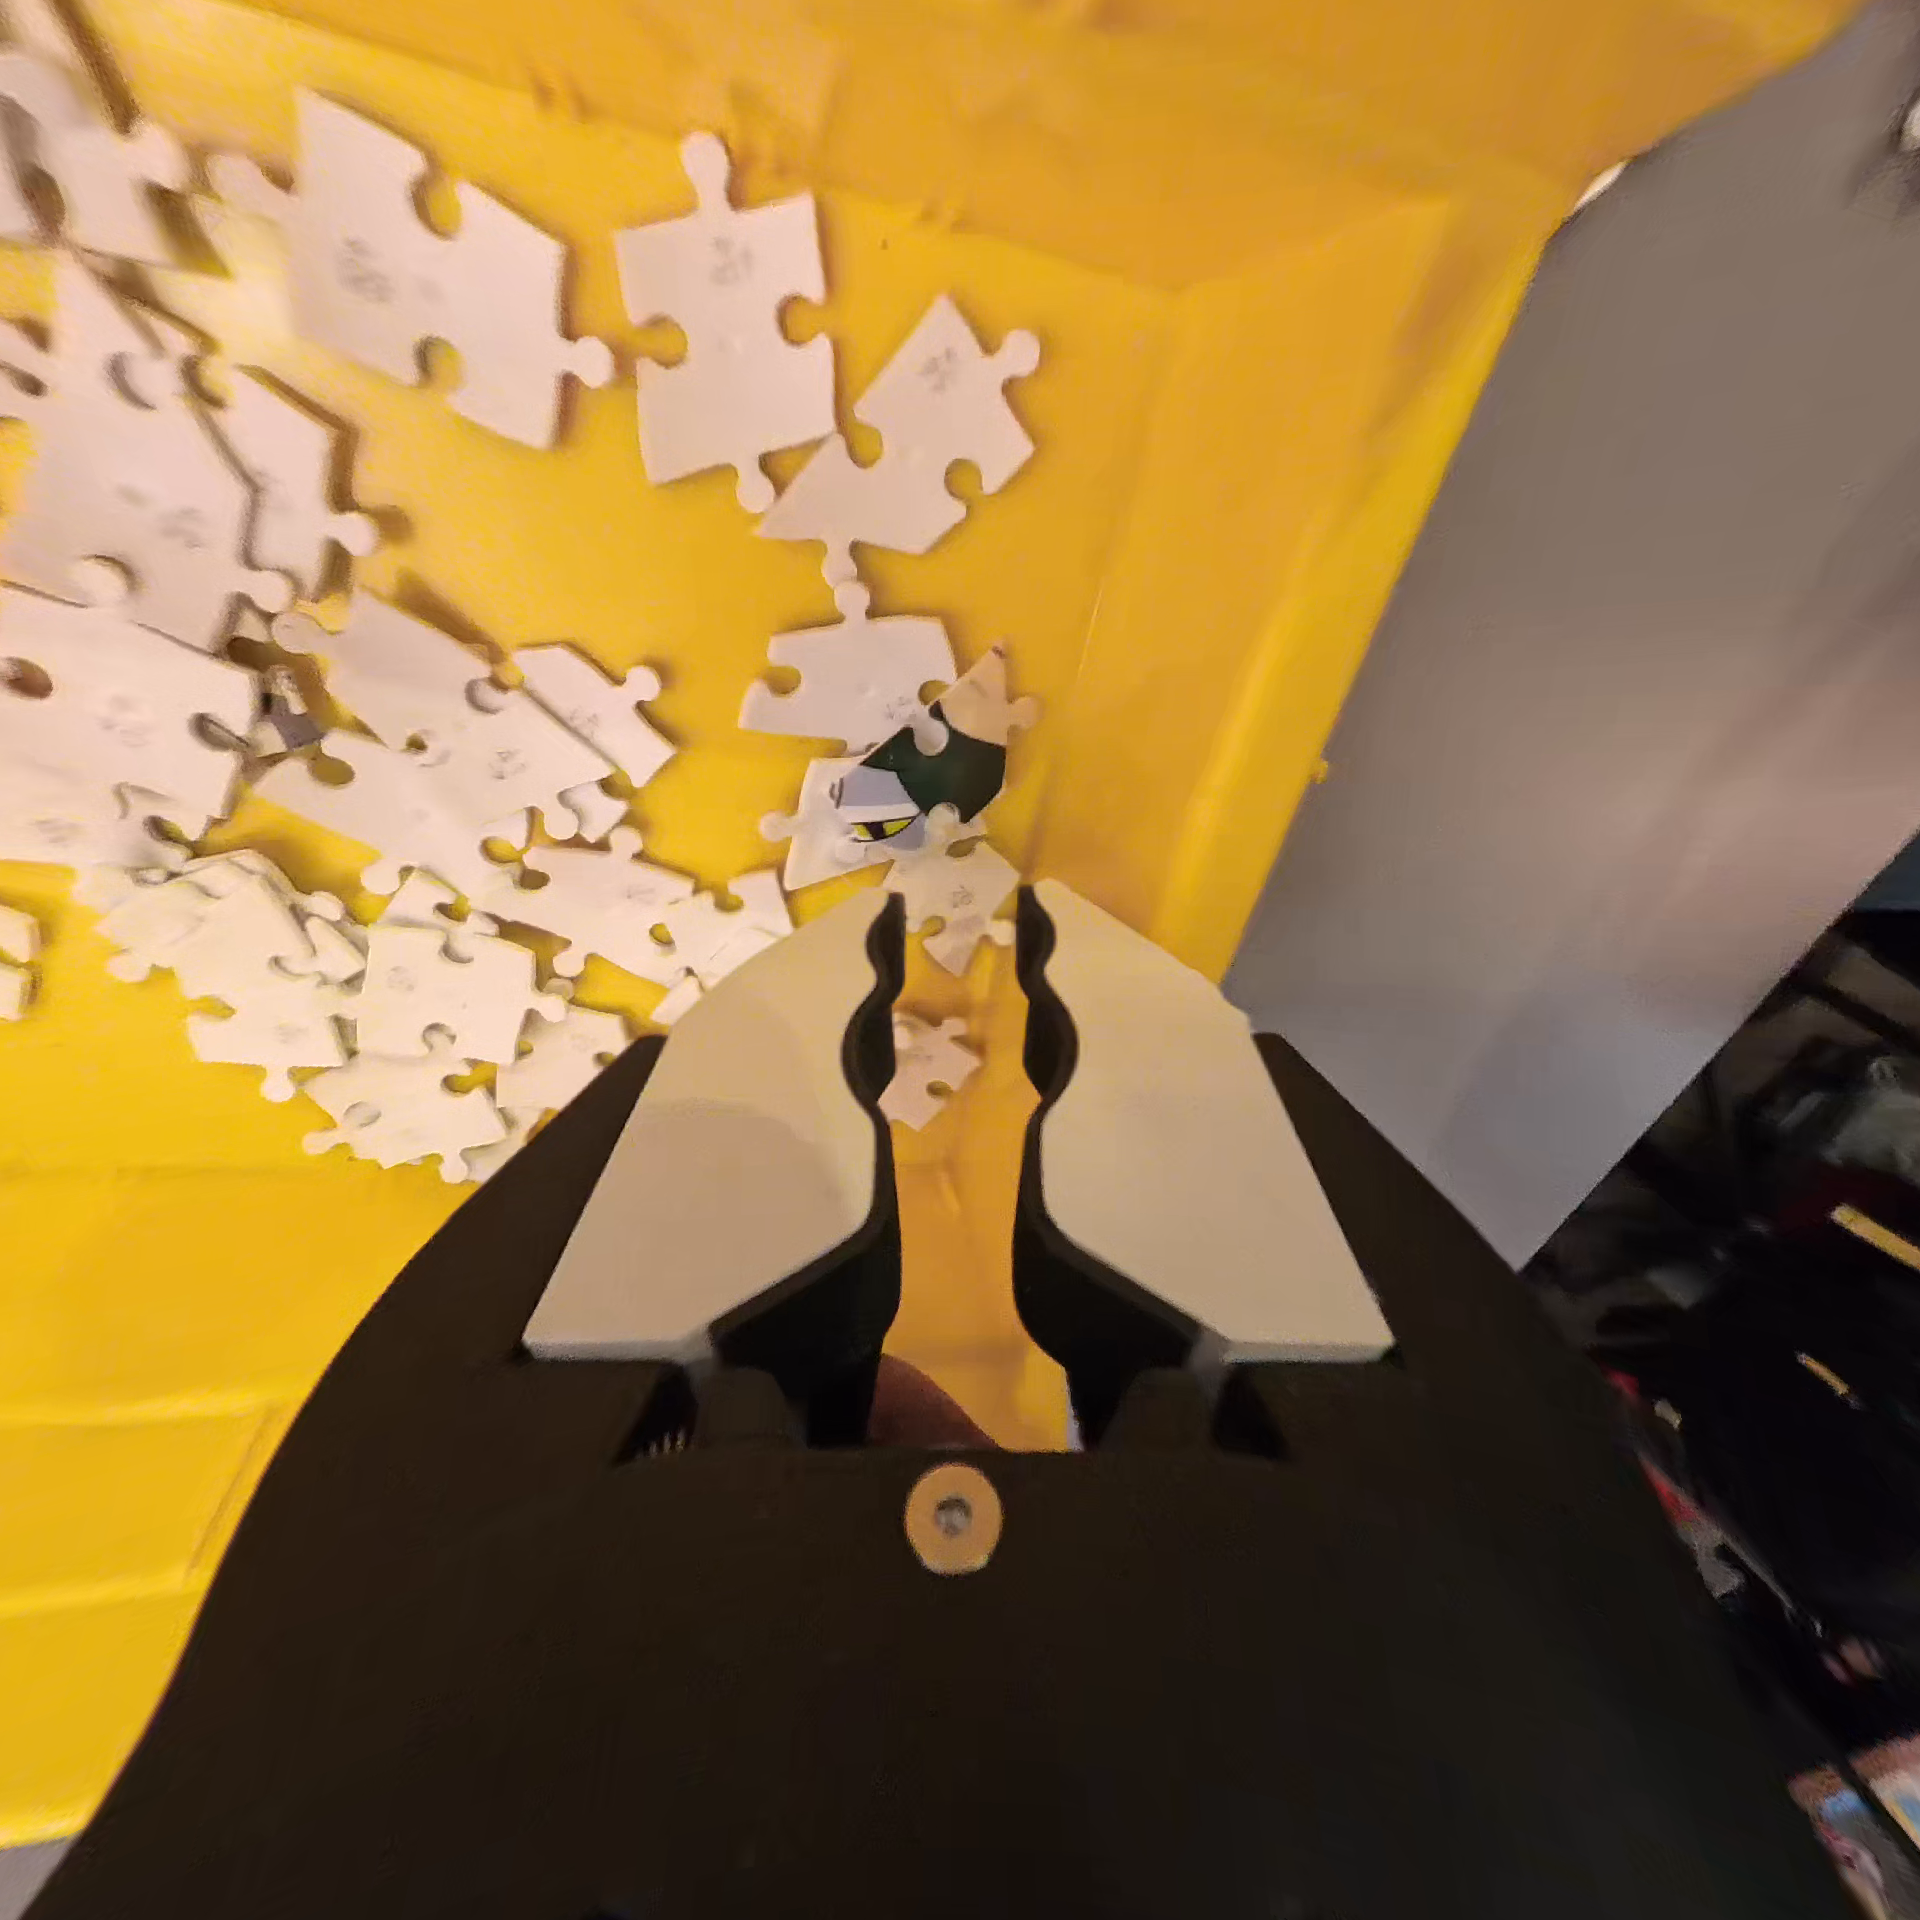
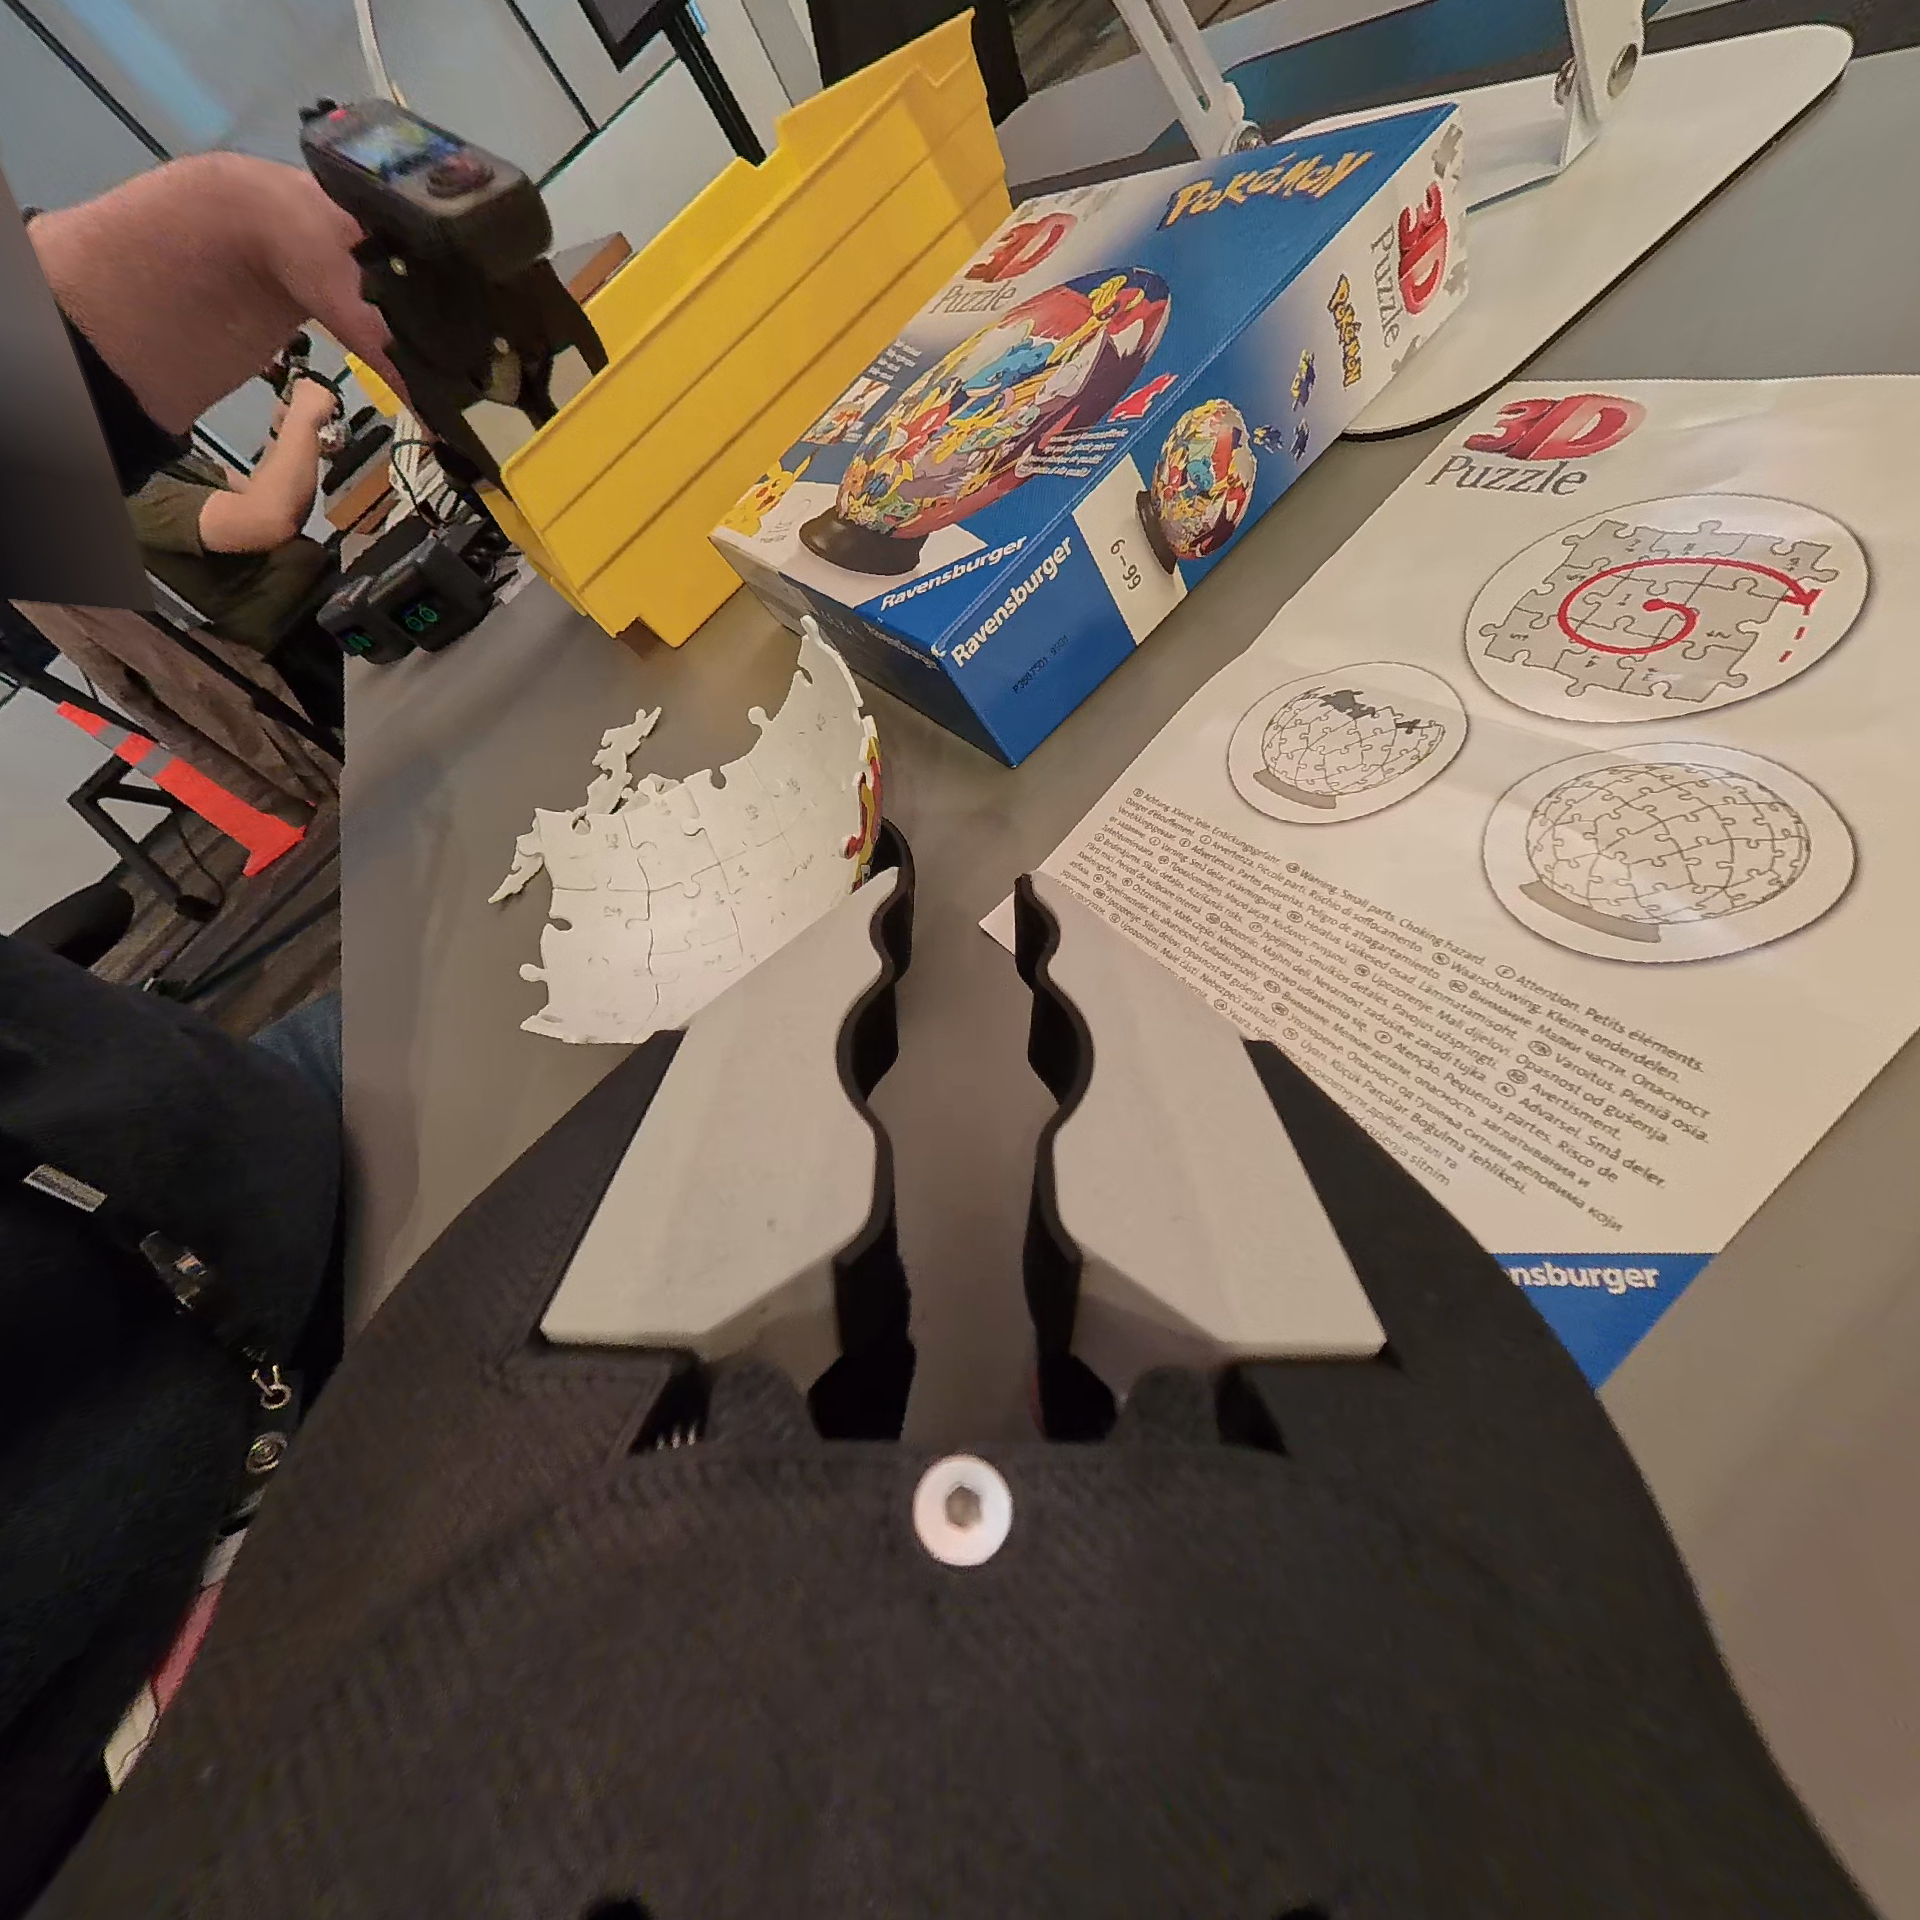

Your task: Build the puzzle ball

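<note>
My left gripper (image 1: 958, 912) hangs open over a yellow bin (image 1: 1143, 520) that holds several loose white puzzle pieces, face down. One small white piece (image 1: 958, 896) lies in the bin in line with the gap between my fingertips, and the pads do not press on it. Just beyond it lies a face-up piece with a dark green and grey picture (image 1: 920, 774). My right gripper (image 2: 961, 894) is open and empty above the grey table (image 2: 499, 1091). The partly built ball (image 2: 686, 883), a curved white shell, stands just left of its left finger. The left gripper (image 2: 480, 436) also shows there, held by a hand at the bin's near end.
The yellow bin (image 2: 748, 343) stands at the back of the table, with the blue puzzle box (image 2: 1091, 447) to its right. A printed instruction sheet (image 2: 1455, 883) lies right of my right gripper. A white stand base (image 2: 1558, 208) is at the far right. A person sits in the background. Spacing between my two grippers at the tips: around 40 cm.
</note>
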### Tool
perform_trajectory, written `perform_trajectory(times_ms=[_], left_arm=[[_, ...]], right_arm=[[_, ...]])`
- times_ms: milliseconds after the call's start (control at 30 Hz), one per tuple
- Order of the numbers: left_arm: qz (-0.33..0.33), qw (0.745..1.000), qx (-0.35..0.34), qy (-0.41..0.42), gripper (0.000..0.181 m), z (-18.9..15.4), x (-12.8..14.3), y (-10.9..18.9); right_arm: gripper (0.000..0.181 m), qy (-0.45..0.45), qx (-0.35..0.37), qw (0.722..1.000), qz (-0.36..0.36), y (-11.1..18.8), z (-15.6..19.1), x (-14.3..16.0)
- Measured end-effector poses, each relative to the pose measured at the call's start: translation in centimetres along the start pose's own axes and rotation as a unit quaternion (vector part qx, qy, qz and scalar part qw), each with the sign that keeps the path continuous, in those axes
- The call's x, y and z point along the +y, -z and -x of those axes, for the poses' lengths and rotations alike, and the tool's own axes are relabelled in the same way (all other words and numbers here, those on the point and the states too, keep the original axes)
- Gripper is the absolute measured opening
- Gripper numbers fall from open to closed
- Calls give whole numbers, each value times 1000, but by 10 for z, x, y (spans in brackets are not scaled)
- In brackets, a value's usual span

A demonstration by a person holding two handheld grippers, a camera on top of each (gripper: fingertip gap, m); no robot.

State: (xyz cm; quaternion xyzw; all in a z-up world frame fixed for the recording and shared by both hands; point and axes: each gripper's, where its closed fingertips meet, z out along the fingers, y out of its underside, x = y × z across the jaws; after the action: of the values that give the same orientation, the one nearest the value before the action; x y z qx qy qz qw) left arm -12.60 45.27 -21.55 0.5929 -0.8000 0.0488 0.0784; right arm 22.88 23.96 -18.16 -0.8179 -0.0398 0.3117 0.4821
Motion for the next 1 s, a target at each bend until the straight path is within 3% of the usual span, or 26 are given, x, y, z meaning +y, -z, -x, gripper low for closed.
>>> perform_trajectory(times_ms=[133, 233, 700, 1000], left_arm=[[66, 997, -32, -17, 27, 11, 12, -15], [67, 996, -49, -36, 25, 12, 9, -16], [49, 995, -75, -49, 9, 13, 9, -14], [13, 995, -97, -32, 1, 18, 2, 10]], right_arm=[[18, 1, 1, 1000, -3, 1, 0, -1], [18, 0, 0, 1000, -3, 1, 0, -1], [19, -1, -4, 1000, -8, 2, 1, -2], [19, -3, -7, 1000, -12, 3, 1, -3]])
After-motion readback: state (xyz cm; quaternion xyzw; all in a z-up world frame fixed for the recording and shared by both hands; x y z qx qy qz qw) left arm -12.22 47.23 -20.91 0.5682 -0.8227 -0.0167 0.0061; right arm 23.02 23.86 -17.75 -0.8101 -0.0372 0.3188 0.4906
